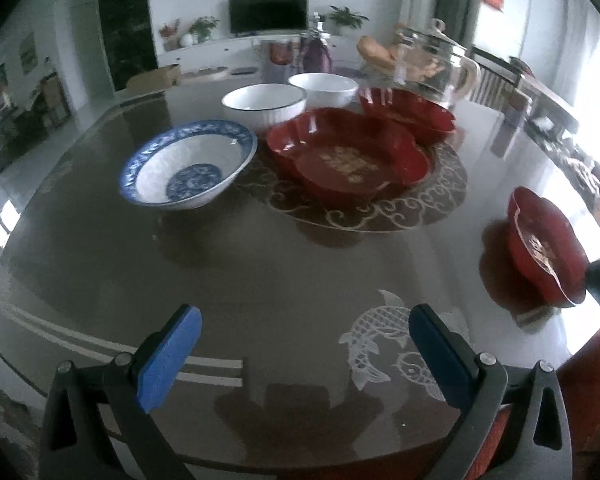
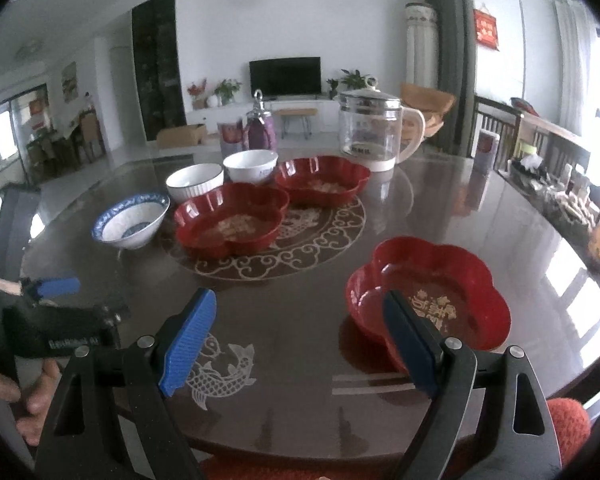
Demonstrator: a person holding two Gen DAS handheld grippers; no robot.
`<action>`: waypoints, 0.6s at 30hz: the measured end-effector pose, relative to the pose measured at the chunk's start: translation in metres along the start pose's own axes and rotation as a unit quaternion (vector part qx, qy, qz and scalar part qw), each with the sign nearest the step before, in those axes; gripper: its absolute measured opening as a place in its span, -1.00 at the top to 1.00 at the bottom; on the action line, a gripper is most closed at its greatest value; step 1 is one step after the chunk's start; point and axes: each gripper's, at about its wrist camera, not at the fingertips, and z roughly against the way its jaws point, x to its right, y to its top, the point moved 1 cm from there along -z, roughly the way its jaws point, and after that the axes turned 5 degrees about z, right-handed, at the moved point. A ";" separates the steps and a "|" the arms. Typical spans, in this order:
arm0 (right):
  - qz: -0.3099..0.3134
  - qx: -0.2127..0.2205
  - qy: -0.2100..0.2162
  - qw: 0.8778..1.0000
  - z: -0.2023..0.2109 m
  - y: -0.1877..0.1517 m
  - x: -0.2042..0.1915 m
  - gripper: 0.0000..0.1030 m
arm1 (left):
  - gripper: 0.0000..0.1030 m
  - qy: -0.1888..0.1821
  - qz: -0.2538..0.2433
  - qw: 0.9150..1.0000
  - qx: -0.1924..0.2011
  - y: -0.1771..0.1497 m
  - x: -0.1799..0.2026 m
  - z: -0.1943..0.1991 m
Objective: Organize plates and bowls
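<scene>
Both grippers, left (image 1: pixel 304 360) and right (image 2: pixel 300 344), are hovering spread, empty; gold characters in near red dish (image 2: pixel 428 292) are sitting unreadable.

open left claw (image 1: pixel 305 354), blue-rimmed bowl (image 1: pixel 188 164), red plates (image 1: pixel 348 154)

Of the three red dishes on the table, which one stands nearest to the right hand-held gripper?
The lone red dish, apart from the others, right at the right hand-held gripper. The other two red dishes sit together mid-table.

glossy red plates (image 2: pixel 428 292), glazed bowls (image 1: pixel 188 168), polished table (image 1: pixel 260 272)
</scene>
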 end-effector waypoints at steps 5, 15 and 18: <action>0.004 -0.008 0.006 1.000 -0.001 0.003 -0.001 -0.70 | -0.99 -0.060 -0.002 0.998 -0.003 0.043 -0.008 0.006; -0.021 -0.067 0.084 0.994 -0.035 0.057 0.016 -0.70 | -0.99 -0.117 0.006 0.988 -0.104 0.180 -0.046 -0.053; -0.045 -0.099 0.107 0.988 -0.055 0.086 0.024 -0.70 | -0.99 -0.127 -0.011 0.985 -0.113 0.201 -0.040 -0.069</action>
